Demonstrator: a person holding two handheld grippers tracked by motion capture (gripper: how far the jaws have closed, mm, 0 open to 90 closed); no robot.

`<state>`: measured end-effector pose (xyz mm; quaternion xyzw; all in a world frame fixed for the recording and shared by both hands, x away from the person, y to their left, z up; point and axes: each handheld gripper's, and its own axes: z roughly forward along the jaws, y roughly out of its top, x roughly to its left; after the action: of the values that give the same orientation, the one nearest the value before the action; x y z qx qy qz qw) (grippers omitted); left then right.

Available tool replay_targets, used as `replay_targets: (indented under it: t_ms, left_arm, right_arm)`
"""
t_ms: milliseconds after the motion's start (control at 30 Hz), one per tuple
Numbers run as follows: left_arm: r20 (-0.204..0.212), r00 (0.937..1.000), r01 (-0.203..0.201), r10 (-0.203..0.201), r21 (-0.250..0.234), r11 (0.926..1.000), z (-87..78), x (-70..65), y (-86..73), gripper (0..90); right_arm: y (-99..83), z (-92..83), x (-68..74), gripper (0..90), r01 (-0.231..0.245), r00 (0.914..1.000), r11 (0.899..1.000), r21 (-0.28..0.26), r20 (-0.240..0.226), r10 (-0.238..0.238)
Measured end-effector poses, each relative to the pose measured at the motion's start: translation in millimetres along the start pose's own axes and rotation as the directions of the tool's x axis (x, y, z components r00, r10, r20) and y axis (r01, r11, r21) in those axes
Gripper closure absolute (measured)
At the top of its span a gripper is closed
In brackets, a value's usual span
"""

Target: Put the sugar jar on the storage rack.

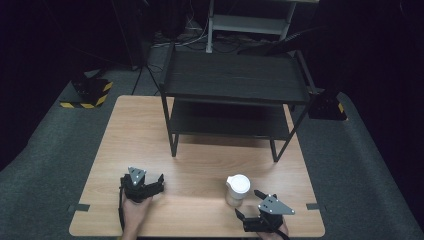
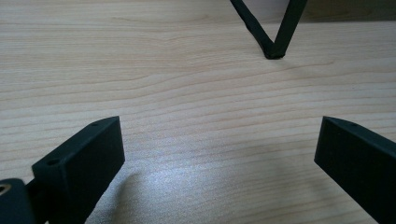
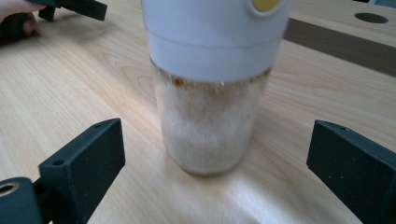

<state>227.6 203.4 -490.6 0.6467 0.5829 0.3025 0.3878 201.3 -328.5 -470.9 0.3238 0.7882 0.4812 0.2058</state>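
While the left gripper (image 1: pixel 159 181) gapes empty, the right gripper (image 3: pixel 215 154) spreads wide before the jar (image 3: pixel 210 93), untouched.

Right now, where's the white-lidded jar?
In the high view the jar stands upright on the table's near right part, just ahead of the open right gripper and in front of the black shelf rack.
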Motion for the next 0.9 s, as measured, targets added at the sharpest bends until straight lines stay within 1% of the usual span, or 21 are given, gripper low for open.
replay_targets:
  t_ms: [33,67,100,167,267,367,400,433,667,733,767,800,833,867,900]
  left_arm:
    - [0.001,1.0000,0.001,-0.001,-0.001,1.0000,-0.1,0.3,0.0,1.8]
    - [0.001,1.0000,0.001,-0.001,-0.001,1.0000,-0.1,0.3,0.0,1.8]
    - [0.000,1.0000,0.000,0.000,-0.002,1.0000,0.0,0.4,-0.3,1.8]
    - [0.001,1.0000,0.000,0.000,-0.002,1.0000,0.0,0.5,-0.3,1.8]
    - [0.001,1.0000,0.001,-0.001,-0.003,1.0000,-0.1,0.5,-0.3,1.8]
    - [0.001,1.0000,0.002,-0.002,-0.004,1.0000,-0.2,0.5,-0.5,1.8]
    - [0.000,1.0000,0.002,-0.002,-0.004,1.0000,-0.2,0.5,-0.6,1.8]
    - [0.001,1.0000,0.002,-0.002,-0.004,1.0000,-0.2,0.6,-0.5,1.8]
    - [0.000,1.0000,0.002,-0.002,-0.004,1.0000,-0.1,0.5,-0.5,1.8]
    - [0.001,1.0000,0.003,-0.003,-0.005,1.0000,-0.2,0.5,-0.7,1.8]
    - [0.000,1.0000,0.003,-0.003,-0.005,1.0000,-0.2,0.5,-0.7,1.8]
    - [0.000,1.0000,0.004,-0.004,-0.005,1.0000,-0.2,0.4,-0.7,1.8]
    - [0.000,1.0000,0.004,-0.004,-0.006,1.0000,-0.2,0.5,-0.8,1.8]
    - [0.001,1.0000,0.004,-0.004,-0.006,1.0000,-0.2,0.6,-0.9,1.8]
    - [0.001,1.0000,0.005,-0.005,-0.007,1.0000,-0.2,0.7,-0.9,1.8]
  right_arm:
    - [2.3,6.1,0.9,4.3,0.005,1.0000,1.000,-0.001,0.004,-0.005]
    - [2.3,6.1,0.9,4.3,0.005,1.0000,1.000,-0.001,0.004,-0.005]
    - [4.5,11.9,0.6,4.5,0.007,1.0000,1.000,0.002,0.000,-0.007]
    - [5.4,14.9,0.4,4.5,0.009,1.0000,1.000,0.003,-0.002,-0.009]
    - [9.3,23.4,-1.2,5.0,0.020,0.9997,1.000,0.014,-0.014,-0.020]
    - [12.7,34.0,-4.4,6.5,0.022,0.9993,1.000,0.020,-0.030,-0.021]
    - [12.7,34.0,-4.4,6.5,0.022,0.9993,1.000,0.020,-0.030,-0.021]
    - [13.5,37.9,-5.9,7.9,0.022,0.9991,1.000,0.020,-0.036,-0.021]
    - [12.8,42.5,-6.2,13.2,0.028,0.9990,1.000,0.002,-0.035,-0.027]
    - [12.3,43.1,-6.7,16.4,0.028,0.9989,1.000,-0.004,-0.038,-0.029]
    - [11.8,43.7,-7.5,19.9,0.030,0.9986,1.000,-0.009,-0.043,-0.031]
    - [11.8,43.7,-7.5,19.9,0.030,0.9986,1.000,-0.009,-0.043,-0.031]
    - [11.1,44.2,-8.9,22.3,0.022,0.9985,1.000,-0.014,-0.051,-0.023]
    - [11.1,44.2,-8.9,22.3,0.022,0.9985,1.000,-0.014,-0.051,-0.023]
    - [10.6,44.4,-9.7,24.9,0.015,0.9984,1.000,-0.016,-0.054,-0.015]
